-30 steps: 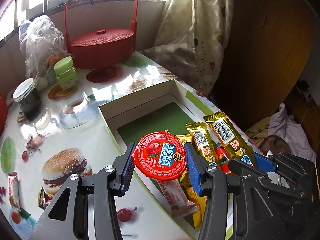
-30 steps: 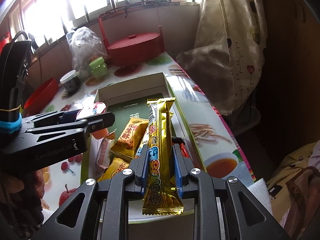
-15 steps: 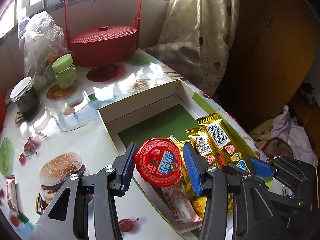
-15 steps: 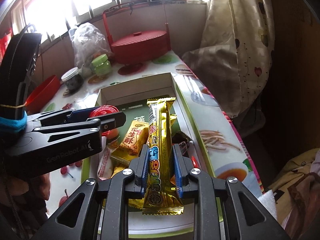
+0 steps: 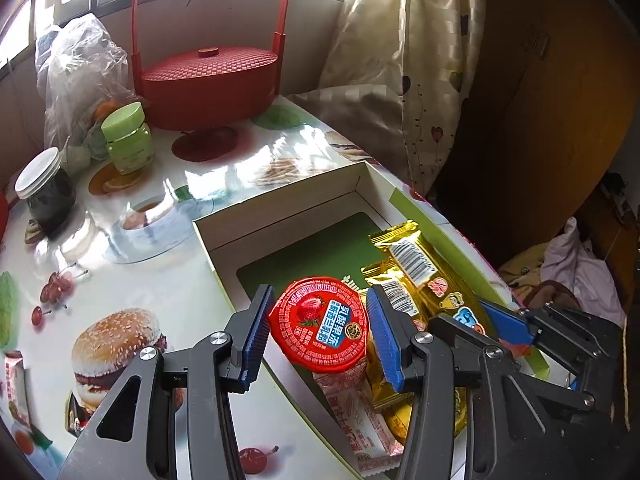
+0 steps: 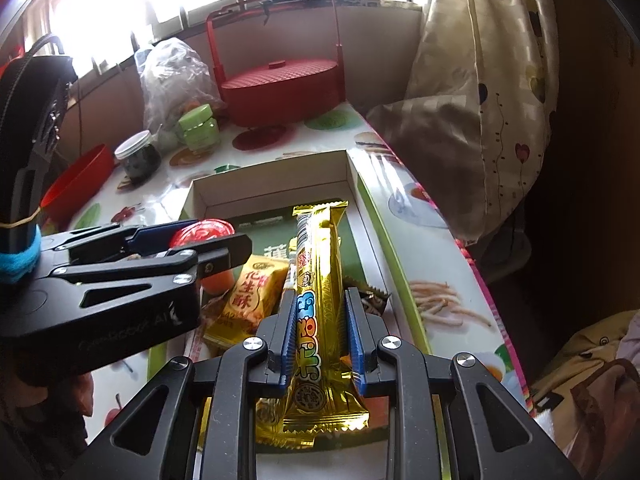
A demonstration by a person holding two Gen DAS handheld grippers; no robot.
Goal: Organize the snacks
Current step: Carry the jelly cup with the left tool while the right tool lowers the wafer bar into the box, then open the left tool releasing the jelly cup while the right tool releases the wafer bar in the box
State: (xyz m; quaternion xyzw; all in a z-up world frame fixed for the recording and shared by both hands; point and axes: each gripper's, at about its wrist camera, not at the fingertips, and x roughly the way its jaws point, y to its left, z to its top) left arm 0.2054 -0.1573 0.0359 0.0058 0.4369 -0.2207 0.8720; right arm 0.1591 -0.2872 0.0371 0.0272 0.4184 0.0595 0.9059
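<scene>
— What are the left tongs doing from where you stand?

— Pinching a round jelly cup with a red strawberry lid, a blue pad against each side of it. It hangs over the near left part of the open cardboard box, just inside the box's left wall.

— And the right tongs?

— Pressed in on a long gold snack bar, gripping it around the middle. The bar points lengthwise into the box, its far end reaching toward the box's back wall and its near end sticking out behind the pads.

— What is already in the box?

— A yellow peanut-crisp packet lies just left of the held bar. A pink wrapped bar lies under the cup, near the front. There is another gold bar beside the one in the tongs, barcode up. The back half of the box shows its bare green floor.

— And around it on the bench?

— A red lidded basket with a tall handle sits at the far end, by the window. Next to it is a green-capped jar, a dark jar with a white lid, and a crumpled clear plastic bag. A small pink packet lies at the bench's near left edge, well apart from the box.
</scene>
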